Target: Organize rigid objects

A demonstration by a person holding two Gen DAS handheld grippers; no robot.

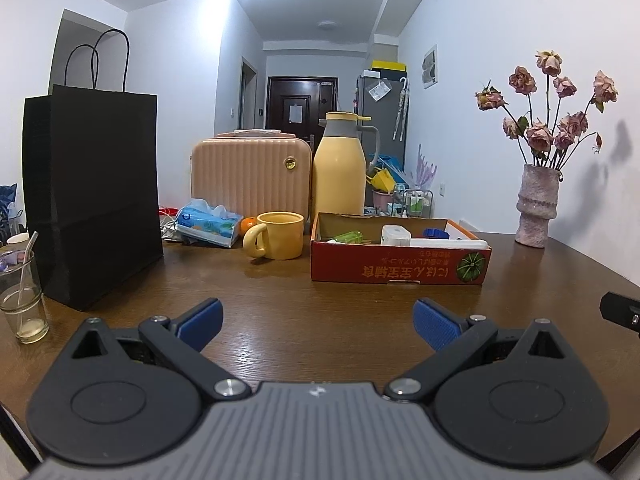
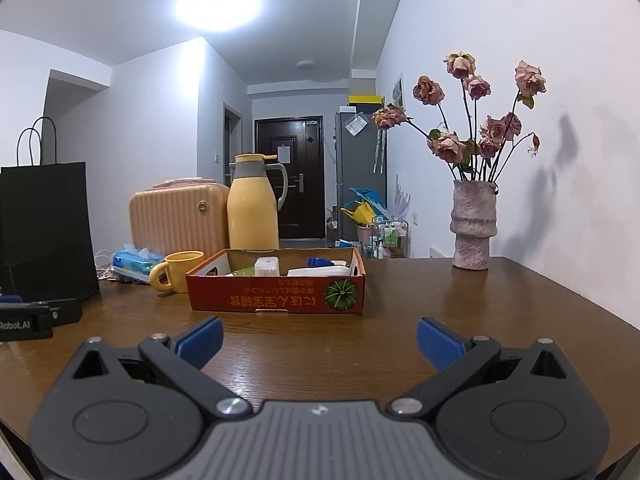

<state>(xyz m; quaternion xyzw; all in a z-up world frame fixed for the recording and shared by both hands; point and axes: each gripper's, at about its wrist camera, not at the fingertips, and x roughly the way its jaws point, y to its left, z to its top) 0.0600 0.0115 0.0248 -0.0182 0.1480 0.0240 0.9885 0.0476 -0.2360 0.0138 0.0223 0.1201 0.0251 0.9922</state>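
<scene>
Here, cardboard tray (image 2: pixel 276 296) holds small items; both hand-held grippers (image 1: pixel 318 326) (image 2: pixel 320 342) gape empty.

Not much lettering to call here. On the far left of the right wrist view, a black device (image 2: pixel 24 322) lying on the surface carries white lettering — "Robot.AI", its start cut off by the frame edge. The red cardboard box (image 1: pixel 400 266) has a row of yellow East Asian characters across its near wall, printed upside down beside a green pumpkin picture — too inverted and small to read. A white paper sheet on the dark door (image 2: pixel 283 155) is far off, its writing illegible.
</scene>
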